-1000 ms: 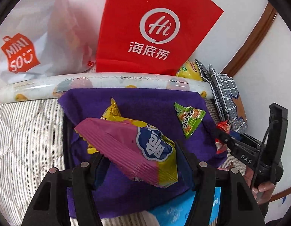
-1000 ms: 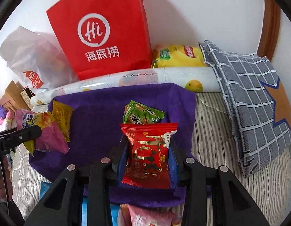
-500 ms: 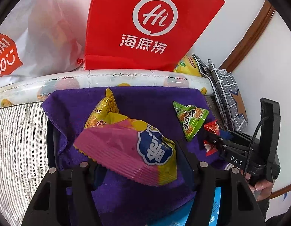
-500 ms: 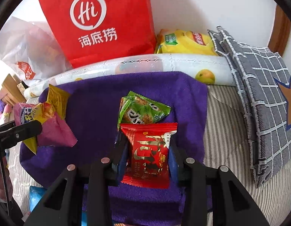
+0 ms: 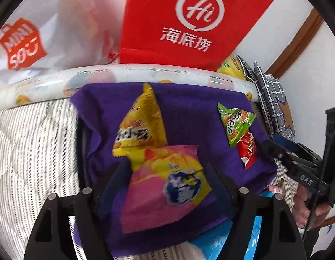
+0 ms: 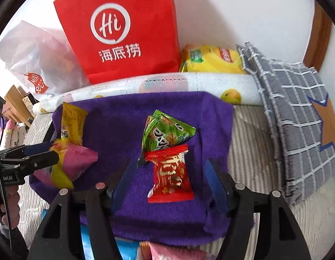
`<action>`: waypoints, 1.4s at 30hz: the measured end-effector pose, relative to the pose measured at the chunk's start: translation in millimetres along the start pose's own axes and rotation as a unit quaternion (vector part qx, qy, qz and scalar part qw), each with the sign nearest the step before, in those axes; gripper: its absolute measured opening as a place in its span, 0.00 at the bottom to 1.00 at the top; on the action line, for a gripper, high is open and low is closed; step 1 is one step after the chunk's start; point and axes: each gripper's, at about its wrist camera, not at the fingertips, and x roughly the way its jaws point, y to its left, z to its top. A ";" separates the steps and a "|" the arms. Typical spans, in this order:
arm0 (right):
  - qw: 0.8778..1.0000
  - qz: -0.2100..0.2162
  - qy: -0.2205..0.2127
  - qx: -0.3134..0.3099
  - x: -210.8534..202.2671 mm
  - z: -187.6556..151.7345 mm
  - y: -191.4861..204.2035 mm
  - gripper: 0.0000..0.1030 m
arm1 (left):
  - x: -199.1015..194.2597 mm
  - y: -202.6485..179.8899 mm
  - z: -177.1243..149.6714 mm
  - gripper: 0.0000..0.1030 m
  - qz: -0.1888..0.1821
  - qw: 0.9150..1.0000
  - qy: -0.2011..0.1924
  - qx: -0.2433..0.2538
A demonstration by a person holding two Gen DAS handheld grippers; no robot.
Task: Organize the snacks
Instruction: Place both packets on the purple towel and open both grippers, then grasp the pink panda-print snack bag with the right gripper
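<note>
A purple cloth lies on a striped bed. My left gripper is open, its jaws wide of a pink and yellow packet lying on the cloth below a yellow packet. My right gripper is open around a red packet lying on the cloth just below a green packet. Each gripper shows at the edge of the other's view.
A red paper bag and a white plastic bag stand behind a rolled printed mat. A grey checked cushion lies right. A yellow chip bag sits behind. Blue and pink packets lie at the near edge.
Both grippers have opened. The pink and yellow packet and the red packet were let go and now lie on the purple cloth. The left gripper moved toward the yellow packet.
</note>
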 end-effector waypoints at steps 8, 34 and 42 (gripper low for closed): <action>0.999 -0.022 -0.023 0.022 -37.9 -22.7 -11.8 0.65 | -39.8 1.8 -18.7 0.76 0.005 0.999 -0.035 -0.003; 0.999 -0.003 0.011 0.032 -59.6 -109.9 -22.4 0.40 | -113.0 -7.1 -99.2 0.76 0.037 0.998 -0.053 0.003; 0.999 0.021 0.007 0.050 -89.1 -124.1 -30.5 0.11 | -124.4 -19.2 -112.5 0.76 0.027 0.998 -0.062 0.013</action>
